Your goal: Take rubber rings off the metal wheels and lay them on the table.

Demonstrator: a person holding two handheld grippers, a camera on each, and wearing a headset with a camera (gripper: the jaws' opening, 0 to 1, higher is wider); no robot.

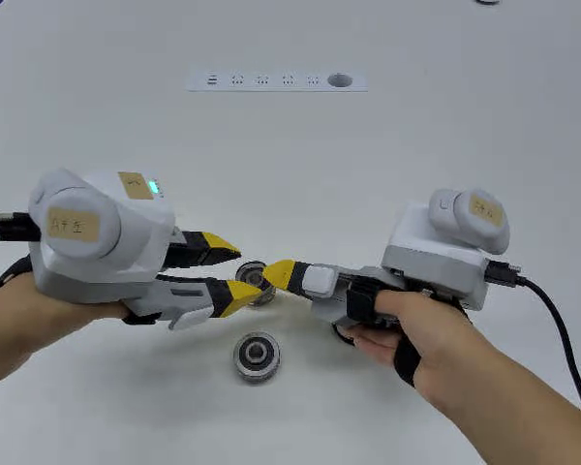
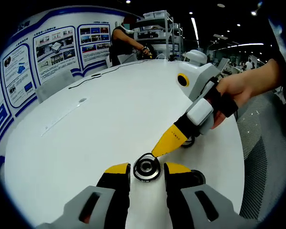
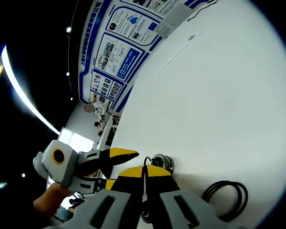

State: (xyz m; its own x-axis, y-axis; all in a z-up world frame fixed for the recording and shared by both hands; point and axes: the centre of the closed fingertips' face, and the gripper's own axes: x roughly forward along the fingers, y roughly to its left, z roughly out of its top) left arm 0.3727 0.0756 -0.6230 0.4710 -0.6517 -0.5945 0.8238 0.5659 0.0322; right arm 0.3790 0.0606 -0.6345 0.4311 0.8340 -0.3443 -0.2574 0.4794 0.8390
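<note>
A metal wheel (image 1: 253, 275) with a black rubber ring is held between the yellow tips of my left gripper (image 1: 230, 266), which is shut on it. In the left gripper view this wheel (image 2: 147, 168) faces the camera between the two jaws. My right gripper (image 1: 276, 274) is shut, its yellow tip touching the wheel's rim from the right. I cannot tell if it pinches the ring. In the right gripper view the wheel (image 3: 162, 162) lies just past the closed tips (image 3: 144, 171). A second wheel (image 1: 257, 356) lies flat on the white table (image 1: 300, 174), nearer me.
Loose black rubber rings (image 3: 224, 195) lie on the table below my right hand. A flush socket panel (image 1: 276, 79) sits in the tabletop at the far side. A black cable (image 1: 562, 339) trails from the right gripper. A person stands beyond the table's far end in the left gripper view.
</note>
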